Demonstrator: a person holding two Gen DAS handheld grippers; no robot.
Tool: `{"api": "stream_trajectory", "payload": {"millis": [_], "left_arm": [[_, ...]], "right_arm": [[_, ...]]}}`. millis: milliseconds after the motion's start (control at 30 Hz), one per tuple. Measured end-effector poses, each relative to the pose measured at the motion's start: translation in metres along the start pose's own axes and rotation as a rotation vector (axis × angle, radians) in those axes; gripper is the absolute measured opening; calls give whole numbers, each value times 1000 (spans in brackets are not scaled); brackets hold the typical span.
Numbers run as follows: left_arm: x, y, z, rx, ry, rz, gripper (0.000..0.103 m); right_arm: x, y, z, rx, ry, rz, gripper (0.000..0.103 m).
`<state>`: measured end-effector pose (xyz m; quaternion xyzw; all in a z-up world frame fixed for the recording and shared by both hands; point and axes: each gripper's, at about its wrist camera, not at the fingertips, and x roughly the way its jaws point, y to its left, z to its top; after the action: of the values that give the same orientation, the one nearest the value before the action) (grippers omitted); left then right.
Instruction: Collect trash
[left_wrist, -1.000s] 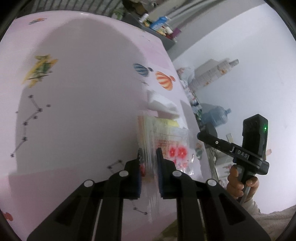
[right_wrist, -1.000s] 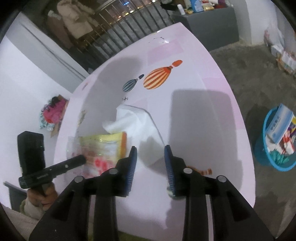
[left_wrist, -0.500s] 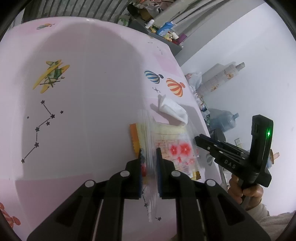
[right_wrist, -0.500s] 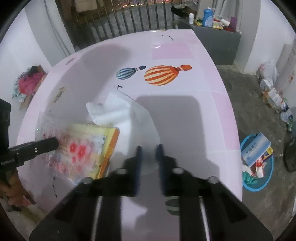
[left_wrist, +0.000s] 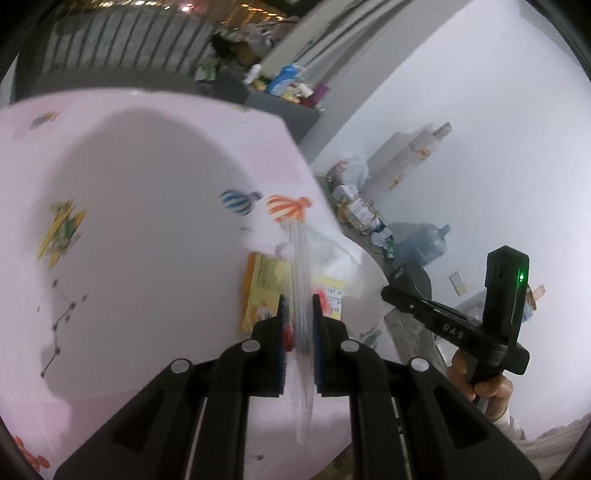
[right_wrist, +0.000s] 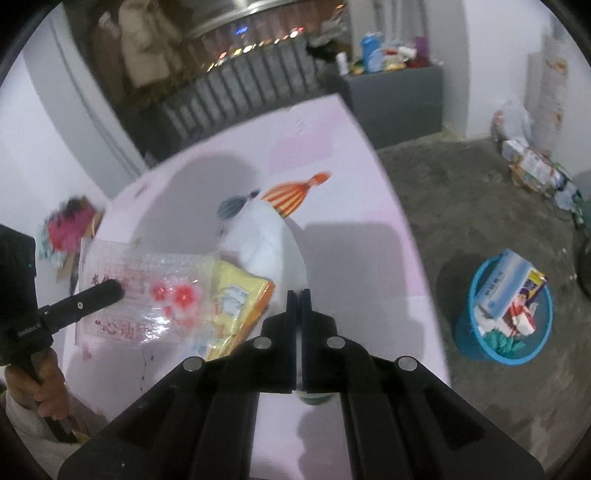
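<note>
My left gripper (left_wrist: 298, 317) is shut on a clear plastic wrapper with red flowers (right_wrist: 147, 291), seen edge-on between the pads (left_wrist: 301, 295) and lifted off the pink table (left_wrist: 147, 229). A yellow snack packet (left_wrist: 264, 291) lies under it, also visible in the right wrist view (right_wrist: 236, 306). My right gripper (right_wrist: 299, 295) is shut on the corner of a white tissue (right_wrist: 269, 236), which lies beside the yellow packet; it also shows in the left wrist view (left_wrist: 343, 254). A blue trash basket (right_wrist: 506, 314) with trash in it stands on the floor to the right of the table.
The pink table carries balloon prints (right_wrist: 291, 192) and an airplane print (left_wrist: 61, 232). A grey cabinet (right_wrist: 395, 96) with bottles stands behind it. Bags and cartons (right_wrist: 532, 166) and a water jug (left_wrist: 421, 240) lie on the floor by the white wall.
My right gripper went from open to shut on the white tissue's edge. My left gripper kept hold of the clear wrapper and raised it; both views tilted up toward the room.
</note>
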<state>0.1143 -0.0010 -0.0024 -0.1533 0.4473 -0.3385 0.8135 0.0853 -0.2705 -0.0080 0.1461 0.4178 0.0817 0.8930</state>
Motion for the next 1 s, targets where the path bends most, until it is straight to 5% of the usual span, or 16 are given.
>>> {"api": "stream_trajectory", "payload": {"millis": [200,567,800,1000], "left_arm": [[27,-40,19,98,32,-51,10],[118,-99,31,219,178,-87,10],[196,-143,35,254,315,-174,10],[294,-205,41,325,436,-257,10]], "right_arm": [[-39,-57,-4,146,-94,-4,0],[-40,-122,-29,340,-104,64,0],[-49,-152,-34,442,-136,140,0],[-53,-216,-33,568,-171,90,0]]}}
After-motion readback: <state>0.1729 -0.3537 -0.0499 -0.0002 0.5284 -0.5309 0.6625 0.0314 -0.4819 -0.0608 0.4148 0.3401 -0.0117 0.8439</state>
